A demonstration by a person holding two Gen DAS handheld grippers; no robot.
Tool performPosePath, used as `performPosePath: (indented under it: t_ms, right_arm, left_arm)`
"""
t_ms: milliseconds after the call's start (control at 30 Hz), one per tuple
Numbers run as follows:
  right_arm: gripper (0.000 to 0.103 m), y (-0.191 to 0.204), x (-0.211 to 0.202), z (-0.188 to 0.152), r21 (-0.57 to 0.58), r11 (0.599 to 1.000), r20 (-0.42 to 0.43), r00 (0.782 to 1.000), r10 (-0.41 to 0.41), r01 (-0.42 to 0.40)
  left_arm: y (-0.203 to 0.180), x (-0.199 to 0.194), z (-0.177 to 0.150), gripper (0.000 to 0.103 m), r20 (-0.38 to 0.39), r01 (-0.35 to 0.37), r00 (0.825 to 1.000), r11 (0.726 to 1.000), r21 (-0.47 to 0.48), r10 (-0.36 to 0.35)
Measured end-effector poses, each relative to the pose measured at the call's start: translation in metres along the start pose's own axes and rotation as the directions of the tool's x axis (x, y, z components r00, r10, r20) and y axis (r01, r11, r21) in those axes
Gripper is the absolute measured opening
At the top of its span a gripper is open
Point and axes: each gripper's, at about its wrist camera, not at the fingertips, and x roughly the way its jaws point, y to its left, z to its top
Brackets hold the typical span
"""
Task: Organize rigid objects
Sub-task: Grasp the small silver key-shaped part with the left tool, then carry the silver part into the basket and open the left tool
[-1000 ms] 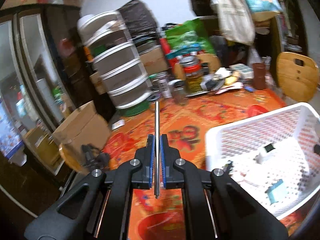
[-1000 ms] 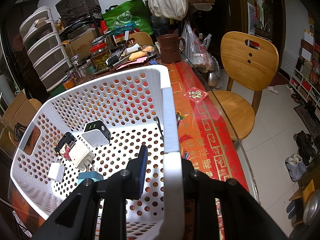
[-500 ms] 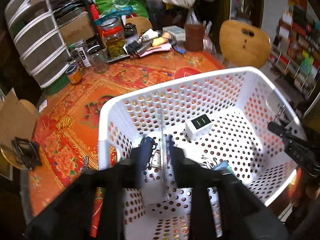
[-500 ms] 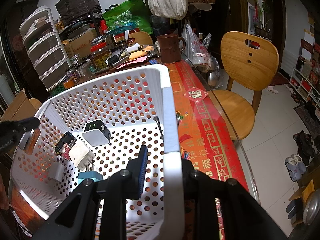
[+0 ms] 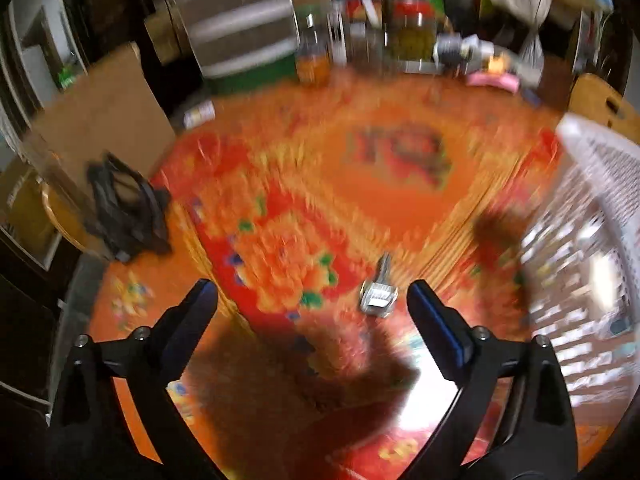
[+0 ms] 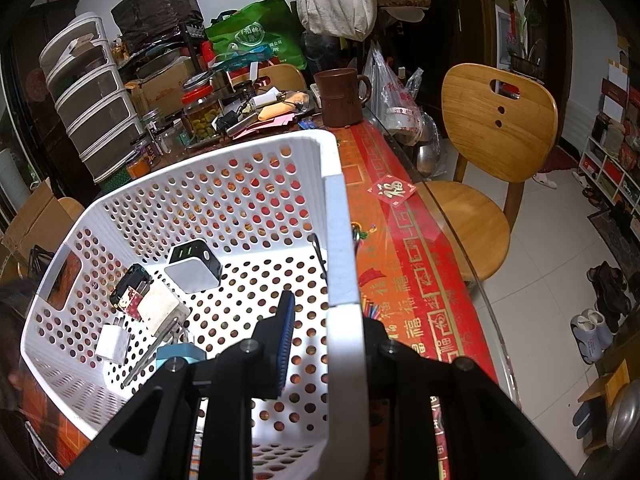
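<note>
**Left gripper lining up on a key; right gripper steadying the basket**

Step in hand: reach for the next loose item. The left gripper (image 5: 312,294) hangs over the orange-red tablecloth (image 5: 280,200), its jaws just opened wide, nothing between the pads. A small metal key (image 5: 378,294) lies flat on the cloth, ahead of the gripper and nearer its right finger, just beside the white basket (image 5: 600,208).

Right gripper (image 6: 326,328) is clamped on the basket's rim, one finger inside the wall, one outside.

Next move, as judged: bring the jaws down astride the key and centre it. It lies low and thin, so the pads must nearly reach the cloth before closing.

The key: silvery, square-ish head towards the camera, narrow blade pointing away. Left view is motion-blurred, so finer detail is uncertain. The basket already holds chargers (image 6: 194,266) and other small items.
</note>
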Motion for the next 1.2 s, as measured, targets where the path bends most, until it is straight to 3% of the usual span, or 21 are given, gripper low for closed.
performPosePath:
  t_ms: [100,167,267,333,367,500,967,1200]
  right_arm:
    - [0.024,0.001,0.0,0.001,-0.005,1.0,-0.003,1.0,-0.003,0.003]
    - [0.024,0.001,0.0,0.001,-0.009,1.0,-0.006,1.0,-0.007,0.007]
    - [0.024,0.002,0.0,0.002,-0.01,1.0,-0.007,1.0,-0.01,0.01]
    - [0.024,0.002,0.0,0.002,-0.011,1.0,-0.007,1.0,-0.01,0.01]
    - [0.024,0.002,0.0,0.002,-0.012,1.0,-0.008,1.0,-0.011,0.011]
    - [0.024,0.001,0.0,0.003,-0.012,1.0,-0.007,1.0,-0.009,0.009]
    - [0.024,0.002,0.0,0.003,-0.014,1.0,-0.006,1.0,-0.007,0.007]
    - [0.024,0.002,0.0,0.003,-0.012,1.0,-0.006,1.0,-0.007,0.007]
  left_arm:
    - [-0.01,0.028,-0.006,0.082,-0.035,0.057,0.998,0.998,-0.012,-0.057]
    - [-0.018,0.041,-0.005,0.079,-0.047,0.061,0.997,0.998,-0.003,-0.062]
    - [-0.028,0.048,0.0,0.067,-0.053,0.066,0.996,0.998,-0.001,-0.066]
    - [-0.033,0.049,0.003,0.041,-0.054,0.061,0.997,0.998,-0.005,-0.062]
    - [-0.034,0.049,0.002,0.02,-0.057,0.064,0.996,0.998,-0.006,-0.065]
    - [-0.037,0.038,0.0,0.004,-0.053,0.037,0.998,0.999,0.012,-0.036]
    - [-0.008,-0.049,0.007,0.002,0.098,0.04,0.995,0.999,-0.019,-0.038]
    - [-0.007,-0.138,0.021,0.002,0.262,-0.009,0.965,1.0,-0.025,0.016]
